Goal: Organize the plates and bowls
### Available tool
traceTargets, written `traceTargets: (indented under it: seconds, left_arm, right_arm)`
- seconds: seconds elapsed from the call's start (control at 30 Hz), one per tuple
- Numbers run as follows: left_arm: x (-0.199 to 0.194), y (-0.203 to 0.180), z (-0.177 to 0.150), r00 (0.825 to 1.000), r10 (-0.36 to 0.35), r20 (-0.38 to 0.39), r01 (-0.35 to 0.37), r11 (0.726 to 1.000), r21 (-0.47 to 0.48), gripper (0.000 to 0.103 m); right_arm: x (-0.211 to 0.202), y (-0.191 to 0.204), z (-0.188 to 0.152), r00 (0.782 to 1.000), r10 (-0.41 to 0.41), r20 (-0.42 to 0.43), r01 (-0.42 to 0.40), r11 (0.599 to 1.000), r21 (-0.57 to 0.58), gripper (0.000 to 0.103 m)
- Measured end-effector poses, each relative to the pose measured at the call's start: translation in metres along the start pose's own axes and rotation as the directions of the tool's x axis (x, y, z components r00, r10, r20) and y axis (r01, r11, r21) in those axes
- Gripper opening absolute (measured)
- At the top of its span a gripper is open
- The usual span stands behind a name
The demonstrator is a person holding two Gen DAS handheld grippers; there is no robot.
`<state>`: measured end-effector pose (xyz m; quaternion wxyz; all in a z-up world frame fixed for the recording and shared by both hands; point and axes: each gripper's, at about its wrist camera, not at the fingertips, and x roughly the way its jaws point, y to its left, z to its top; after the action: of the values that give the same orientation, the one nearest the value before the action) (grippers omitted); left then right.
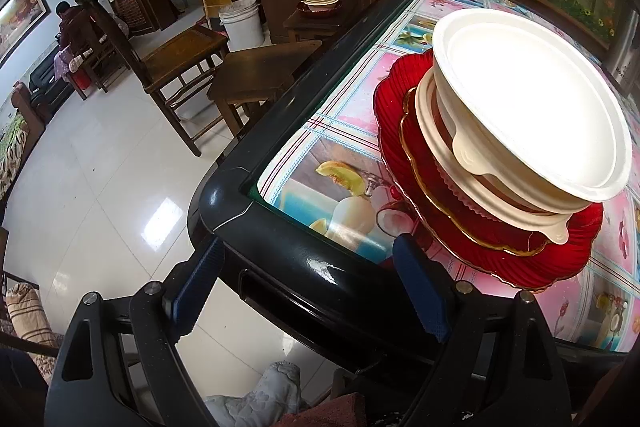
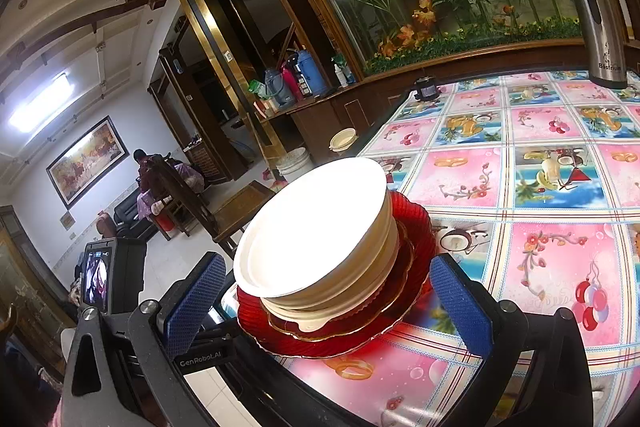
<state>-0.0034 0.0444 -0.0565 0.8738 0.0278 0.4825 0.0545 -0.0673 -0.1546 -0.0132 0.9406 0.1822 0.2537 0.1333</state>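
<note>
White bowls (image 2: pixel 316 239) stacked on red plates (image 2: pixel 416 227), between wide right gripper (image 2: pixel 328 303), left gripper (image 1: pixel 308 291) wide beside

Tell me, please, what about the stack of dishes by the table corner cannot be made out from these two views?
- Inside of the top white bowl: glare washes it out in both wrist views.
- How many white bowls are nested: only overlapping rims show.
- Small red plate: its centre is covered by the bowls.
- Large red plate: its far side is hidden behind the stack in the left wrist view.
- Second stack on the distant stool: too small to count.
</note>
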Motion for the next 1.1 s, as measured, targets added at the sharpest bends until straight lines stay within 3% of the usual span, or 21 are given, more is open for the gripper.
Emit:
traceTargets:
  seconds: [1.1]
  left_arm:
    - [-0.0039, -0.0048, -0.0005, 1.000, 0.010, 0.017, -0.010, 1.000, 0.019, 0.087]
  right_arm:
    - [0.0022, 0.0010, -0.0025, 1.000, 0.004, -0.017, -0.004, 1.000, 0.006, 0.103]
